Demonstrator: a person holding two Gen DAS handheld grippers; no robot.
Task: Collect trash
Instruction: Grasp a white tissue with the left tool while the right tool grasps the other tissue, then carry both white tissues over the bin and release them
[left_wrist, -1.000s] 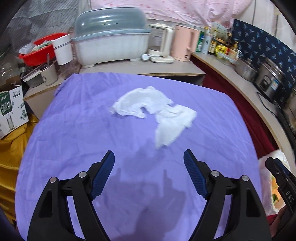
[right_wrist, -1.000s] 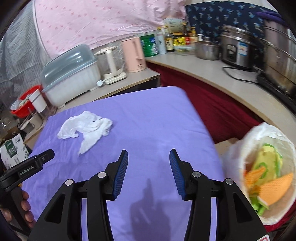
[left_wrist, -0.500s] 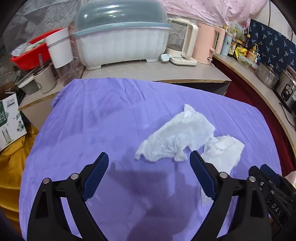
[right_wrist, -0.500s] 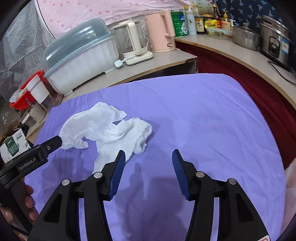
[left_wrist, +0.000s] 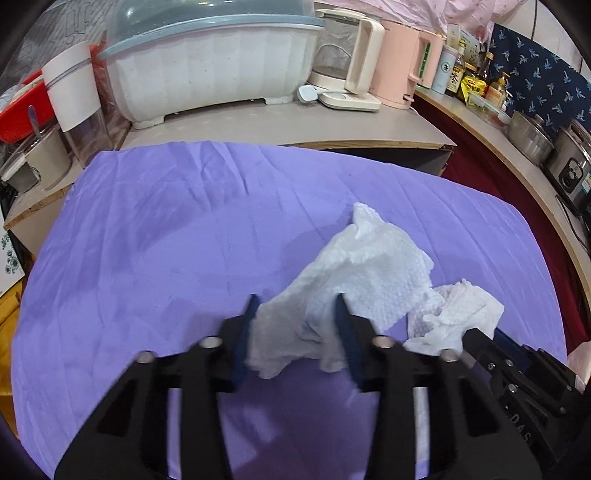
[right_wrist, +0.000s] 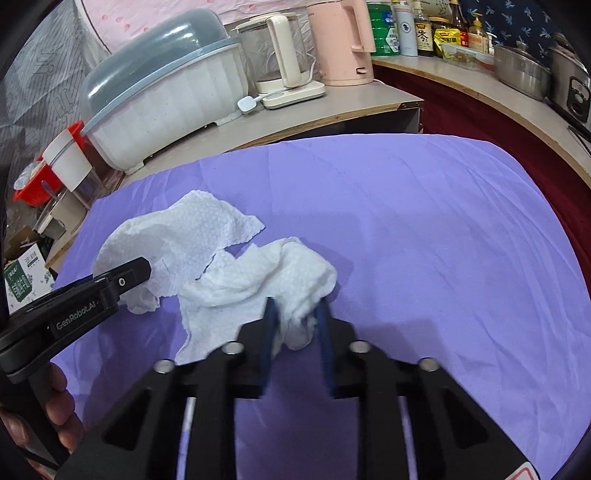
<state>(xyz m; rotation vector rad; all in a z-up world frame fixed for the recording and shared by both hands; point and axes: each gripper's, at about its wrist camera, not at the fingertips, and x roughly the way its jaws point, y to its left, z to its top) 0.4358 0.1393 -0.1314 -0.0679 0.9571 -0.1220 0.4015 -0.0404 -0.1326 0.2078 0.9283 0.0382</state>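
Two crumpled white paper towels lie side by side on the purple cloth (left_wrist: 184, 229). My left gripper (left_wrist: 295, 314) has its jaws closing around the near end of the larger towel (left_wrist: 369, 273). My right gripper (right_wrist: 295, 310) has its jaws closing around a fold of the smaller towel (right_wrist: 280, 273). The smaller towel also shows in the left wrist view (left_wrist: 454, 317), and the larger towel in the right wrist view (right_wrist: 177, 240). The left gripper's arm shows in the right wrist view (right_wrist: 92, 291). Both towels still rest on the cloth.
Behind the table runs a counter with a white dish rack with a grey lid (left_wrist: 207, 62), a glass kettle (left_wrist: 347, 66), a pink kettle (left_wrist: 402, 70), bottles and pots (left_wrist: 532, 136). A red basin (right_wrist: 33, 184) and a white cup (left_wrist: 74, 92) stand at the left.
Both grippers moved forward onto the towels and narrowed their jaws around them. The trash bag seen a second ago at the right is out of view.
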